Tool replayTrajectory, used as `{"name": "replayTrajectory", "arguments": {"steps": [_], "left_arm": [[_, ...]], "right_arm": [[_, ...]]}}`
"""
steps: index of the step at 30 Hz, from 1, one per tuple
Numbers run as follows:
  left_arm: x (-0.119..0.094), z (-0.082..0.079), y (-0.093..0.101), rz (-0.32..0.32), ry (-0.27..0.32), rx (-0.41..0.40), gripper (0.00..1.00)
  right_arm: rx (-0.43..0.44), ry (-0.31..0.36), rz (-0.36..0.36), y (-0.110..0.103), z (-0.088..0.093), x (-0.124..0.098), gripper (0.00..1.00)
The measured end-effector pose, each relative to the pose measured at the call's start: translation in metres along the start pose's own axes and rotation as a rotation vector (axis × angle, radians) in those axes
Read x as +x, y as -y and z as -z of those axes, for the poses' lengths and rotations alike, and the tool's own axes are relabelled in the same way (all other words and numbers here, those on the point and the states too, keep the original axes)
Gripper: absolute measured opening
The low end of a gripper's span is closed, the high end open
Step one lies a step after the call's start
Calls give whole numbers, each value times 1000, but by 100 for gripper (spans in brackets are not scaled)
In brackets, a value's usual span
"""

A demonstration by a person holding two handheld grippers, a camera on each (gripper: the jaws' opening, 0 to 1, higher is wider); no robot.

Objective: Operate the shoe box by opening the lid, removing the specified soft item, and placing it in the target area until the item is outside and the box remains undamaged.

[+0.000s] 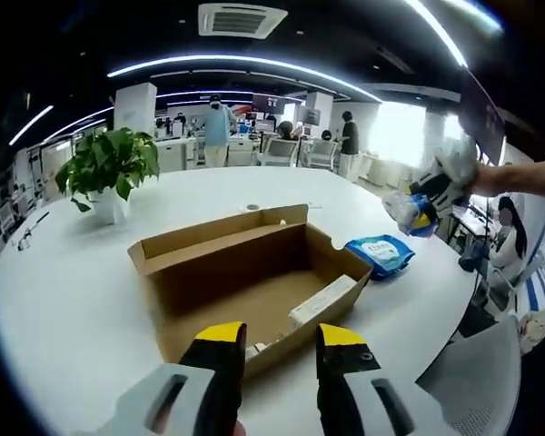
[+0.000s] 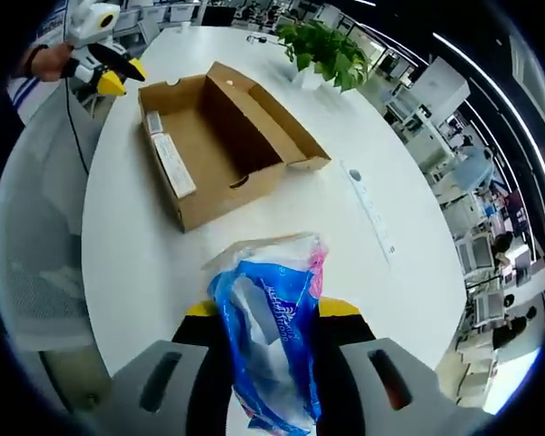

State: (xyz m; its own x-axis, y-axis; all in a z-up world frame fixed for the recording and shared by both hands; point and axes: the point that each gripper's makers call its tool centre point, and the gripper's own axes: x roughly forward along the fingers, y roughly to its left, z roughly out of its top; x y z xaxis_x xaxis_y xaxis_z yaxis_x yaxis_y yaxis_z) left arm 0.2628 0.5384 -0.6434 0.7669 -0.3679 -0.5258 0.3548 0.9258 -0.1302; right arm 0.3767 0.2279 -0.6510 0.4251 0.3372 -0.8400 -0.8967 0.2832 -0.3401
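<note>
The brown cardboard shoe box (image 1: 254, 272) lies open on the white table (image 1: 73, 300), its lid folded back; a long white carton (image 1: 322, 300) rests inside. My left gripper (image 1: 282, 341) hovers at the box's near edge, open, with nothing between its yellow-tipped jaws. My right gripper (image 2: 271, 313) is shut on a soft blue-and-white plastic pack (image 2: 268, 336), held above the table away from the box (image 2: 218, 136). In the left gripper view, the right gripper (image 1: 429, 195) with that pack hangs at the right. The left gripper (image 2: 104, 68) shows beyond the box in the right gripper view.
A blue wipes pack (image 1: 381, 252) lies on the table right of the box. A potted plant (image 1: 109, 168) stands at the far left. A grey mesh chair (image 2: 36, 227) sits at the table's edge. People and desks fill the office behind.
</note>
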Motion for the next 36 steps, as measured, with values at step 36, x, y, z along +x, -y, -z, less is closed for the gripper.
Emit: {"name": "replayTrajectory", "arguments": {"steps": [36], "left_arm": [[-3,-17,24,-76,-3,-2,31]], "right_arm": [[94,-176,-5,36,170,-16,29]]}}
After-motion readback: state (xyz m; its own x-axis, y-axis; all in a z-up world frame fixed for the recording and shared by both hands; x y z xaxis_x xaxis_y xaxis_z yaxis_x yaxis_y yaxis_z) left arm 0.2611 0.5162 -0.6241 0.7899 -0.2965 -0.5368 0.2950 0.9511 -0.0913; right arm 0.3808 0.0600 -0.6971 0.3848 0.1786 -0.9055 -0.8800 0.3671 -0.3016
